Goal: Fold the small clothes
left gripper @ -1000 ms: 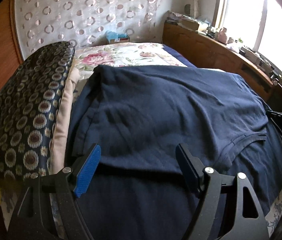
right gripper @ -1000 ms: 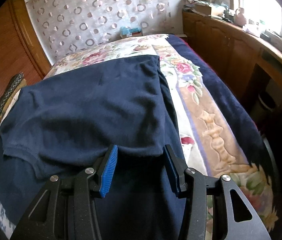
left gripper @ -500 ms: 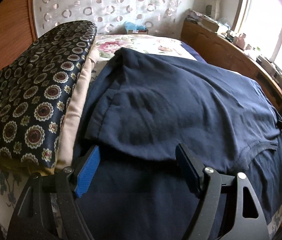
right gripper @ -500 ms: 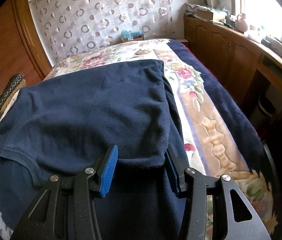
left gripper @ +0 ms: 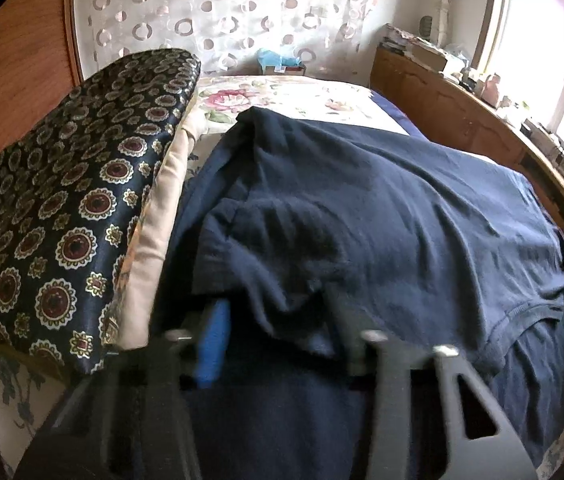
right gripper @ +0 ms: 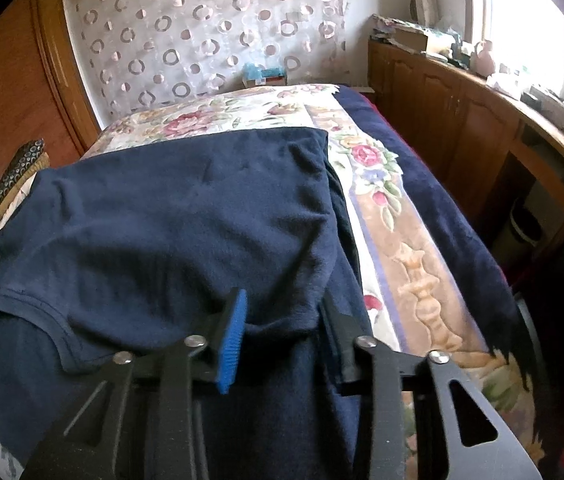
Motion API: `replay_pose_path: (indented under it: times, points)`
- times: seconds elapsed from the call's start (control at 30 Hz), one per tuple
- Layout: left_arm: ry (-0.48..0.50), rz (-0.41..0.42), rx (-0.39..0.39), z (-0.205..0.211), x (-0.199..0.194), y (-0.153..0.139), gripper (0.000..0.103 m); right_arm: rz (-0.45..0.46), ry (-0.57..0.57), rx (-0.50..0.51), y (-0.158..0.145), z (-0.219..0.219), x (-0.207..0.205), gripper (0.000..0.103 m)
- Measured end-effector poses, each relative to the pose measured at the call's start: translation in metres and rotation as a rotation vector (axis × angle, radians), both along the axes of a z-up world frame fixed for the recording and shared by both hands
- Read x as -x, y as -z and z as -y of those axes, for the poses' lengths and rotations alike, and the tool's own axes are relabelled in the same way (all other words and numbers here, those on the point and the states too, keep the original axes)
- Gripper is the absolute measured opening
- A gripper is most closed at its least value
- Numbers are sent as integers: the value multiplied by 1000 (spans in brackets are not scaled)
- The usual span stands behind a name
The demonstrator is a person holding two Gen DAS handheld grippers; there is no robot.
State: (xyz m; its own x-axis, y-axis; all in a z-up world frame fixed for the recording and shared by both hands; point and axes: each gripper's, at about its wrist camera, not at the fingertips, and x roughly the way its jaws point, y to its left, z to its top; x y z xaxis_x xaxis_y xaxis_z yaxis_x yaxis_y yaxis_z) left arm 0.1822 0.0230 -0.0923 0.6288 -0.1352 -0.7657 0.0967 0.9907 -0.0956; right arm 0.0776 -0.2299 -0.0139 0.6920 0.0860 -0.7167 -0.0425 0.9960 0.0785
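A navy T-shirt (left gripper: 382, 208) lies spread over the bed, its upper layer folded towards me, with the neckline (left gripper: 522, 316) at the right. My left gripper (left gripper: 277, 332), blurred with motion, is closing on that folded near edge, and cloth bunches between its pads. In the right wrist view the same T-shirt (right gripper: 185, 216) shows its neckline (right gripper: 41, 312) at the left. My right gripper (right gripper: 284, 328) is closing too, with the fold's right corner pinched between the blue pad (right gripper: 233, 340) and the black finger.
A dark medallion-patterned cushion (left gripper: 69, 216) on a beige pad lies along the bed's left side. The floral bedspread (right gripper: 414, 272) shows to the right of the shirt. A wooden cabinet (right gripper: 462, 120) with clutter runs under the window; a wooden wardrobe (right gripper: 1, 100) stands left.
Both grippers have narrowed onto the shirt's folded near edge. The left one gathered cloth into a bunch and edged forward. The right one stayed in place.
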Motion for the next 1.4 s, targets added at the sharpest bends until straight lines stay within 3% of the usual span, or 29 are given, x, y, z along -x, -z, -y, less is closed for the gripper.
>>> replay_pose_path:
  times: [0.03,0.07,0.13,0.2,0.6,1.4]
  points:
    - [2,0,-1,0,0,0,22,0,-3,5,0,-1,0,16]
    - [10,-1,14,0,0,0,19,1,-7,11,1,-1,0,11]
    - [20,8,29,-1,0,-3,7,12,-22,16,0,-2,0,8]
    - [28,47,28,0,5,-11,6,23,-37,8,-3,1,2,8]
    - [19,231,54,-18,41,-63,5,159,-68,-32,-39,8,35,7]
    - [4,283,68,-42,117,-65,5,202,-139,-19,-40,15,136,7]
